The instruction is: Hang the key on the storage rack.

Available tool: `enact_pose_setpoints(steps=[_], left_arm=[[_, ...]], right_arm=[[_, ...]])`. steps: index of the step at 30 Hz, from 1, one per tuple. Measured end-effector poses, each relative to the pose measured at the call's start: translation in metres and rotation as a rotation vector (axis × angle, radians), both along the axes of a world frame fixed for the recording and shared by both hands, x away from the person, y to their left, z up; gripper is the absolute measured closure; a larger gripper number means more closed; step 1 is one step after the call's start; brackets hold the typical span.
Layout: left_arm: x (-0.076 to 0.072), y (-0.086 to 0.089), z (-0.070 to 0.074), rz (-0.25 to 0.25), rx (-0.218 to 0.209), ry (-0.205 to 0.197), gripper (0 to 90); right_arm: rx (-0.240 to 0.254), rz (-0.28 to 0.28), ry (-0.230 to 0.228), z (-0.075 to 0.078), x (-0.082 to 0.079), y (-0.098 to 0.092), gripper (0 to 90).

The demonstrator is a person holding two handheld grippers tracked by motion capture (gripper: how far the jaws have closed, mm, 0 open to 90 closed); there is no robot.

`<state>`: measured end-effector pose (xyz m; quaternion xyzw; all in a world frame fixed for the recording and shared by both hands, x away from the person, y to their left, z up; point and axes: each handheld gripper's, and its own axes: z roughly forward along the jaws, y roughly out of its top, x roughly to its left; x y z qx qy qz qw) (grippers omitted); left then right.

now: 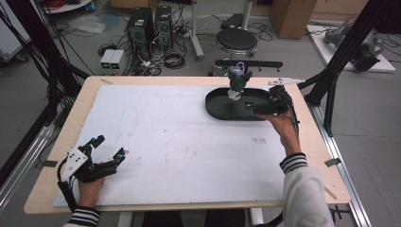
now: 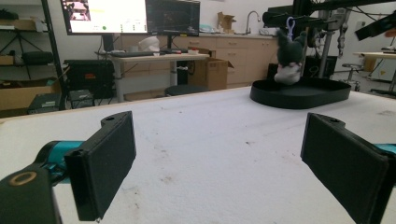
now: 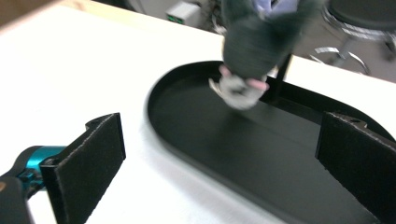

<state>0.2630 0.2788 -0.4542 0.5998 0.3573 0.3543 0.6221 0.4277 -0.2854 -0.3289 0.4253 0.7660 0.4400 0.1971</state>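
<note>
Two handheld grippers are over a white sheet (image 1: 179, 142) that covers most of a light wooden table (image 1: 312, 156).

Left gripper (image 1: 109, 147): at the near left corner of the sheet, held low by the left hand (image 1: 90, 187). Jaws stand wide apart with nothing between them; the left gripper view looks across bare, lightly stained sheet between the two black pads. A grey three-cornered plate (image 1: 73, 161) sits on top of it.

Right gripper (image 1: 251, 108): at the far right of the table, held by the right hand (image 1: 283, 127), striped cuff (image 1: 293, 162) and pale sleeve (image 1: 307, 198) trailing toward the near edge. Its jaws are spread open and empty, reaching over the near right rim of a black oval tray (image 1: 220, 109). In the right gripper view one pad lies over the white sheet and the other over the tray.

Plush keychain toy (image 1: 238, 81), dark grey with a pale lower part: upright in the far part of the tray, a blue loop (image 2: 290, 27) at its top. From the left gripper view it stands well apart, far right, inside the tray (image 2: 299, 95). In the right gripper view the toy (image 3: 254, 51) is blurred, ahead of and above the open jaws; whether it touches the tray floor (image 3: 224, 140) cannot be told. A thin black post (image 3: 280, 79) rises just beside it.

Floor beyond the table: computer towers (image 1: 149, 28), cables, a round black stool (image 1: 236, 40).
</note>
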Motion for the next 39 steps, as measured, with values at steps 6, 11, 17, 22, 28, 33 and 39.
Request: enact_pose_setpoints(steps=[6,11,17,22,28,33,39], left_arm=[[0.0,0.0,0.0,-0.001,0.002,-0.003,10.7],[-0.001,0.0,0.0,0.001,0.001,-0.013,10.7],[-0.002,0.0,0.0,0.0,0.001,-0.019,10.7],[-0.002,0.0,0.0,0.001,-0.001,-0.018,10.7],[-0.002,0.0,0.0,0.001,0.0,-0.019,10.7],[-0.002,0.0,-0.001,0.003,-0.001,-0.019,10.7],[-0.003,-0.001,-0.001,0.002,0.004,-0.025,10.7]], right_arm=[[0.052,0.082,-0.145,-0.011,-0.045,-0.012,0.5],[0.07,0.137,-0.251,-0.029,-0.075,-0.019,0.5],[0.146,0.118,-0.349,-0.061,-0.104,-0.033,0.4],[0.187,0.079,-0.387,-0.09,-0.119,-0.046,0.4],[0.216,0.063,-0.412,-0.112,-0.128,-0.052,0.5],[0.209,0.05,-0.443,-0.121,-0.132,-0.05,0.6],[0.209,0.039,-0.449,-0.122,-0.133,-0.051,0.5]])
